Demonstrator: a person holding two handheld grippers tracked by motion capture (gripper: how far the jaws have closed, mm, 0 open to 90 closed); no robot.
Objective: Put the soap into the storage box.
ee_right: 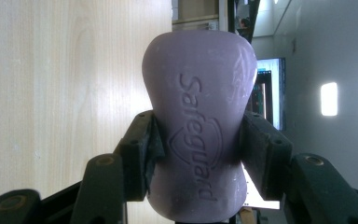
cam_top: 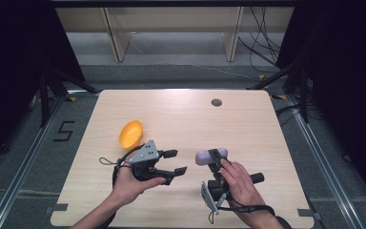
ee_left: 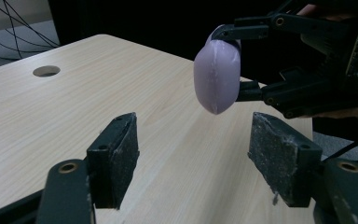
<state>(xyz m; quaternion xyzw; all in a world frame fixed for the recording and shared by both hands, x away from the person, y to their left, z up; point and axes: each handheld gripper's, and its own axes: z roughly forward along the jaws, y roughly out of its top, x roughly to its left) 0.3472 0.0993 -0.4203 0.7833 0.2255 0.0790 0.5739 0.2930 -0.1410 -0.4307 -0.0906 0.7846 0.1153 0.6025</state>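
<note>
Orange bowl [cam_top: 131,133] on tabletop [cam_top: 181,114], left of centre, just behind L tool [cam_top: 175,161]. L tool jaws wide apart, nothing btwn them, aimed toward soap [cam_top: 204,156]. R tool [cam_top: 215,159] clamped on the purple soap bar at its waist, bar held above tabletop, w/ "Safeguard" embossing facing the right gripper view.

A pale purple bar of soap [ee_right: 200,135], waisted in the middle and embossed "Safeguard", is clamped across that narrow waist in the right gripper [ee_right: 196,149] and held clear above the light wooden worktop [cam_top: 190,119].
</note>
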